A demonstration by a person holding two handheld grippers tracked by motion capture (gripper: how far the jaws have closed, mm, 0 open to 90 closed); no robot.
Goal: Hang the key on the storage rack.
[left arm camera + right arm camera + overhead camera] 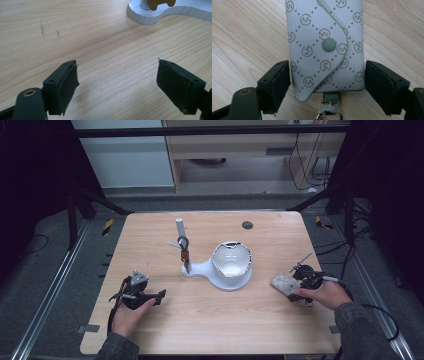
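Two grippers here: the right gripper [327, 82] has its jaws spread on either side of a small grey fabric pouch [325, 45] lying flat at the table's [165, 330] right side, not yet squeezing. Pouch looks soft and light, so I'd pinch across the body above the metal clip [330, 100]. The left gripper [117, 82] sits spread and empty. White stand [225, 277] with a hanging carabiner [183, 245] stands well apart, nothing blocking.
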